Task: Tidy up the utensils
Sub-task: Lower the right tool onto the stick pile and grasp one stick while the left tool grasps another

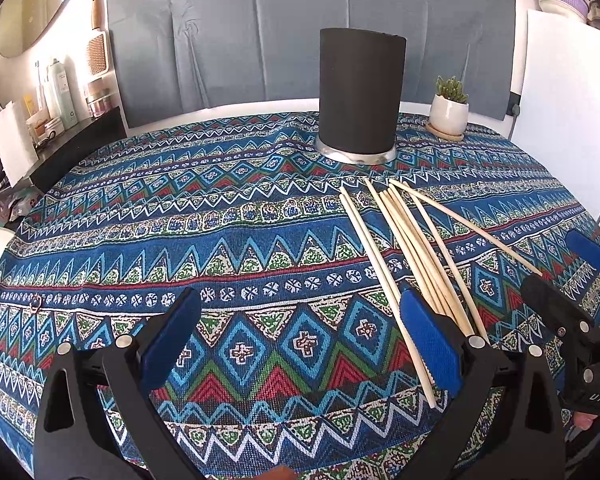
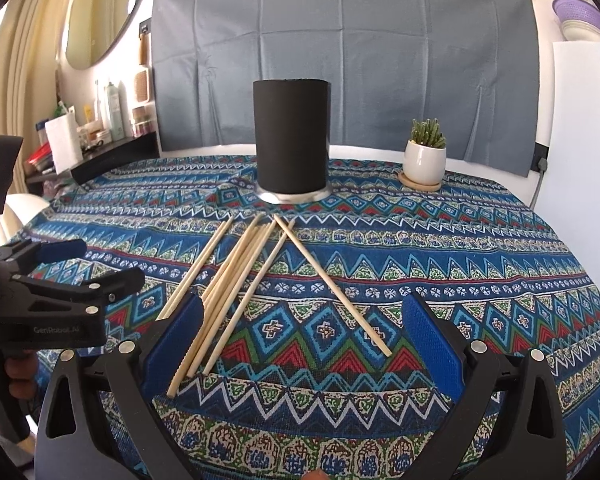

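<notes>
Plainly, the sorting has barely begun. All the wooden chopsticks (image 2: 236,280) lie loose on the patterned tablecloth (image 2: 460,264), fanned out with their far tips bunched just short of the black holder (image 2: 291,140), which stands upright at twelve o'clock from both grippers. I cannot see inside the holder from here, and nothing pokes above its rim, so it looks as though no stick has gone in.

The right gripper (image 2: 304,340) hovers with its fingers spread wide and nothing between them; one stray chopstick runs off toward four o'clock, away from the bundle, ending between those fingers. The left gripper (image 1: 300,340) is likewise released and empty, with the bundle (image 1: 412,256) lying at its two o'clock, partly behind its right-hand pad.

Off at one o'clock sits a small potted plant (image 2: 425,158), well apart from the work.

By my reckoning, every stick has yet to be gathered, lifted and dropped into the holder.
</notes>
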Demonstrator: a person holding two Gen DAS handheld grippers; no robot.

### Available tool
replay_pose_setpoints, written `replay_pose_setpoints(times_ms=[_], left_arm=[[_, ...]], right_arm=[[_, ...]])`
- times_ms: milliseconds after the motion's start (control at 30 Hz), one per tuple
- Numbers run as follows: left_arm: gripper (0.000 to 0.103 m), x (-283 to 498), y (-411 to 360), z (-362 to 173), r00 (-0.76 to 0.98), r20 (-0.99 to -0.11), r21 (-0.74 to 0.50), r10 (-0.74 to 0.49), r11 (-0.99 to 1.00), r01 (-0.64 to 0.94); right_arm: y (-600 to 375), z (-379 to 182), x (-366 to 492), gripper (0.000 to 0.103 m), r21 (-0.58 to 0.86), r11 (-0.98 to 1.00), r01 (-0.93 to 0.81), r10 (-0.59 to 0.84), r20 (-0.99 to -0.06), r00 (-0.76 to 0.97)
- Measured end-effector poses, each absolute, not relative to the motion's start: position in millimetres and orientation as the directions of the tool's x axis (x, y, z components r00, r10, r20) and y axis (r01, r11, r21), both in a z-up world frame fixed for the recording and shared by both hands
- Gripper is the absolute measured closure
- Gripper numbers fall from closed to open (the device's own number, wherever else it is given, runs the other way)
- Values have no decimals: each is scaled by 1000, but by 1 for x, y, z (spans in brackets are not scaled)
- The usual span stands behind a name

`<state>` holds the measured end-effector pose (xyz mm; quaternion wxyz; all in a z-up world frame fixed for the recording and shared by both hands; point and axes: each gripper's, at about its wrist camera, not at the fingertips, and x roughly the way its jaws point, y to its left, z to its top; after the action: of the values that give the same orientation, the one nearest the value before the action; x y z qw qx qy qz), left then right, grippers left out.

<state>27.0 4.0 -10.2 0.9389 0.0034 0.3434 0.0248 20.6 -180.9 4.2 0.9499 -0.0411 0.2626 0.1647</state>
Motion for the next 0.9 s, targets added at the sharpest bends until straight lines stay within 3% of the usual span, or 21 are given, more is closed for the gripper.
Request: replay_pose_setpoints(times_ms=[500,900], left_arm=[[6,72,3,-10,651,-758,54,40,999,2],[5,112,-3,-22,539,-841,88,55,996,35]], right_arm=[[-193,7,72,8,-155,942,-296,128,-653,747],[-187,-3,136,8,-51,873,-485,244,-816,525]])
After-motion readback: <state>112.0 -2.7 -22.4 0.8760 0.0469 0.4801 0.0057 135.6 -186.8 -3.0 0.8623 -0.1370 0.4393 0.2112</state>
